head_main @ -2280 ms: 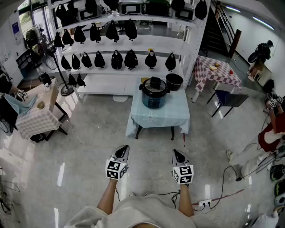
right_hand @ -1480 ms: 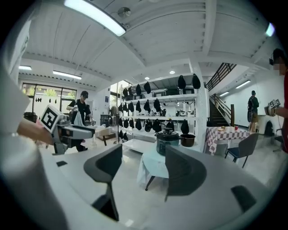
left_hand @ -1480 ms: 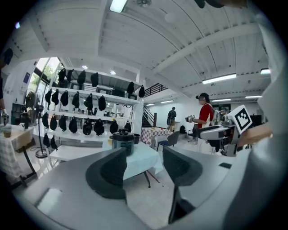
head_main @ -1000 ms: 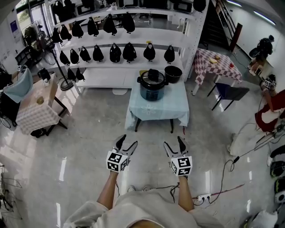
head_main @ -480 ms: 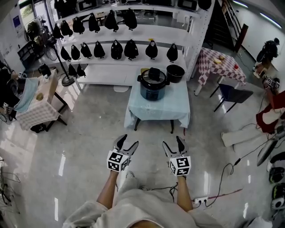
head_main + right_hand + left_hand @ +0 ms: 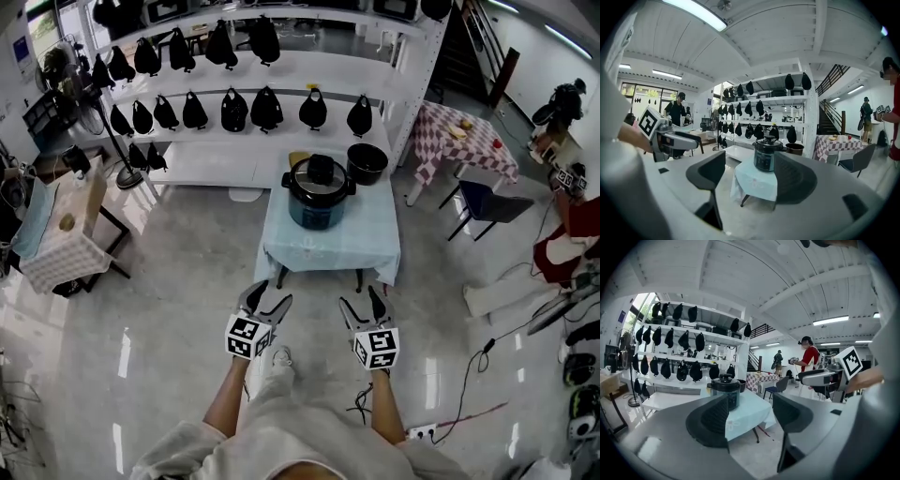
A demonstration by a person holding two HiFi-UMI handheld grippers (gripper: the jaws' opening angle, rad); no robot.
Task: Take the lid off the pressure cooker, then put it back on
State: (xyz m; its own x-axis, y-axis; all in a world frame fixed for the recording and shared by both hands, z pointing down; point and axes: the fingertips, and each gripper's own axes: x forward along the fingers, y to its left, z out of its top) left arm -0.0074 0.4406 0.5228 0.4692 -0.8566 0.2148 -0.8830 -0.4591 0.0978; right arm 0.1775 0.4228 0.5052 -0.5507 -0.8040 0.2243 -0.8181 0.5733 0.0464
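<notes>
Since the earlier frames both grippers have gone from closed to spread, and the person has walked nearer to the surface. Left gripper [image 6: 267,298]: fingers [image 6: 712,420] wide apart, nothing between them. Right gripper [image 6: 361,300]: fingers [image 6: 705,171] likewise wide apart and empty. Both are held over the bare floor [image 6: 187,309], level with each other. Well ahead of the fingertips, out of reach, stands the cloth-covered surface [image 6: 370,246] carrying the pressure cooker [image 6: 316,208], upright, with its lid [image 6: 302,181] on; a black pot [image 6: 367,163] sits just beside it on the right-finger side. Beyond are the shelves [image 6: 291,136] hung with dark items. Assessment: the lid appears rigid metal, probably fairly heavy and locked by a twist, with a smooth rim that could slip. The black centre handle [image 6: 322,170] looks the soundest hold, with the other gripper steadying the body.
</notes>
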